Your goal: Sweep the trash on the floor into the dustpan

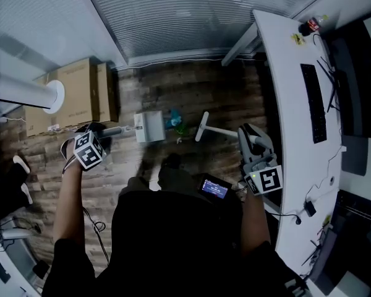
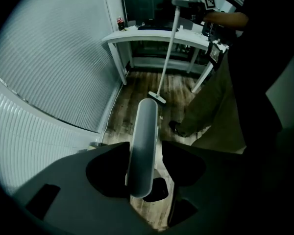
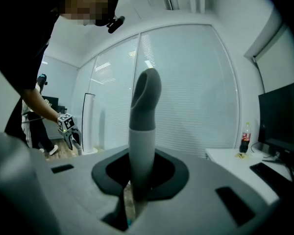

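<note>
Trash [image 1: 176,123] lies on the floor [image 1: 191,91] between dustpan [image 1: 149,127] and broom [image 1: 201,127]. Left claw [image 2: 144,177] grips the dustpan handle [image 2: 143,141], right claw [image 3: 137,180] the broom handle [image 3: 141,131]; I fear a hard sweep scatters it past.

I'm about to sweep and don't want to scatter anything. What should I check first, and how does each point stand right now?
1. Left claw on the dustpan handle: ok, closed on it.
2. Right claw on the broom handle: ok, closed on it.
3. Trash lies between the broom head and the dustpan: ok.
4. Dustpan flat on the floor, mouth toward the trash: cannot tell.
5. Broom head touching the floor: cannot tell.
</note>
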A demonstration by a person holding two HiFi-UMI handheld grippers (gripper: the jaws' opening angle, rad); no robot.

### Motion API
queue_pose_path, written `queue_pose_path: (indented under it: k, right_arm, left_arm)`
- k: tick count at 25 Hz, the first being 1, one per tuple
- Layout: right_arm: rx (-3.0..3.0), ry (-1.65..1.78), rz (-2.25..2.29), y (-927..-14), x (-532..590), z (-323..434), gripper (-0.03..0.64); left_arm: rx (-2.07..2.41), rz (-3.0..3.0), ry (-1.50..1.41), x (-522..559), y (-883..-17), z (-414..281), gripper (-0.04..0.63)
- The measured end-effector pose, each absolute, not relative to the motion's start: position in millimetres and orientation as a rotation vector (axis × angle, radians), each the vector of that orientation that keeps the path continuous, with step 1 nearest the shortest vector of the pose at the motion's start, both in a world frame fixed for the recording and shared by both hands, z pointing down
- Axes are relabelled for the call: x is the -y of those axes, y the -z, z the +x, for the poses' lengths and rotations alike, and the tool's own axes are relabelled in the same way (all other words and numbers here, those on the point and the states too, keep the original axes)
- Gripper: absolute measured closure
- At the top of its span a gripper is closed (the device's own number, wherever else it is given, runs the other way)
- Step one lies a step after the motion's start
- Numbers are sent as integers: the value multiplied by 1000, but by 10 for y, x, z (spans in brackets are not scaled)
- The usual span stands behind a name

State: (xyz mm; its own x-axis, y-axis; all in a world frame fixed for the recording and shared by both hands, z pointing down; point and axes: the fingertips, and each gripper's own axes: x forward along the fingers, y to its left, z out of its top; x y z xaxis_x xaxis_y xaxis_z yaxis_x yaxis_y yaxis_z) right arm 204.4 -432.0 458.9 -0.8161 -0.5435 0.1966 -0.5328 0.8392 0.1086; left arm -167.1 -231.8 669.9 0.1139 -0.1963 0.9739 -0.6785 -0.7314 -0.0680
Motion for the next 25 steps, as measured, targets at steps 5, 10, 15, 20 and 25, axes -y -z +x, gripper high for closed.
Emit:
queue_pose_path:
  k: [5, 10, 15, 20, 25]
  right_arm:
    - [2727, 181, 768, -4842, 4569, 1973, 563]
    - [2581, 322, 571, -5424, 4693, 1844, 562]
    - [2595, 262, 493, -5960, 4613, 1562, 563]
    - [2759, 77, 504, -5978, 4610, 1318, 563]
    - [2770, 0, 544, -5965, 4579, 1255, 561]
  left_arm:
    - [864, 1970, -1676, 2324, -6730, -1677, 459]
    - [854, 1975, -1679, 2393, -6735, -1664, 465]
    - [838, 1990, -1658, 2450, -6756, -1597, 465]
    - [782, 1986, -1655, 2391, -6793, -1588, 489]
    - [730, 1994, -1653, 2327, -6778, -1566, 502]
